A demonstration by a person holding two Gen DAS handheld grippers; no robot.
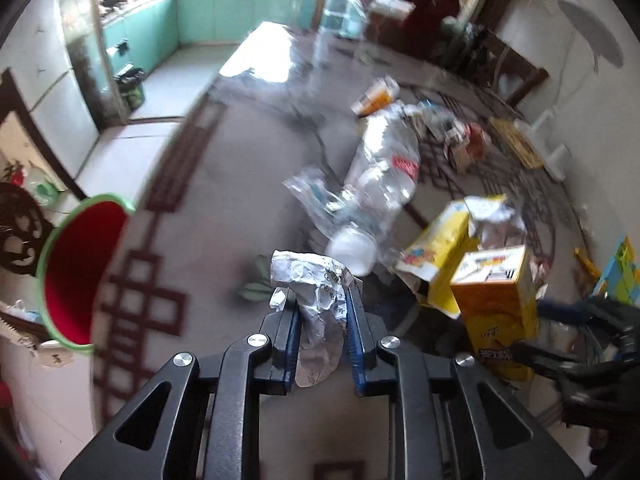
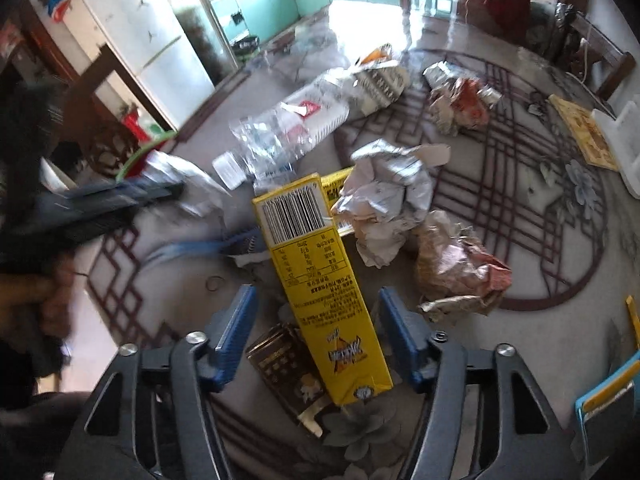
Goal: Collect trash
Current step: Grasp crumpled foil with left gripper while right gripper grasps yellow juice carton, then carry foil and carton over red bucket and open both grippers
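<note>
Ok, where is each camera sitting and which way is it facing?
Left wrist: on the left gripper, looking along its fingers over the littered floor toward the red bin; it is shut on crumpled paper. The right gripper shows at the right edge.
Right wrist: on the right gripper, looking down, open around a yellow carton; the left gripper blurs past.
Shared: plastic bottle and carton.

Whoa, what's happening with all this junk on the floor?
Someone is picking up trash with two hand-held claws. The left claw is shut on a crumpled silver wrapper, with the red bin off to its left. The right claw is open around a yellow carton on the floor, not gripping it yet. A squashed plastic bottle and crumpled paper lie beyond.
</note>
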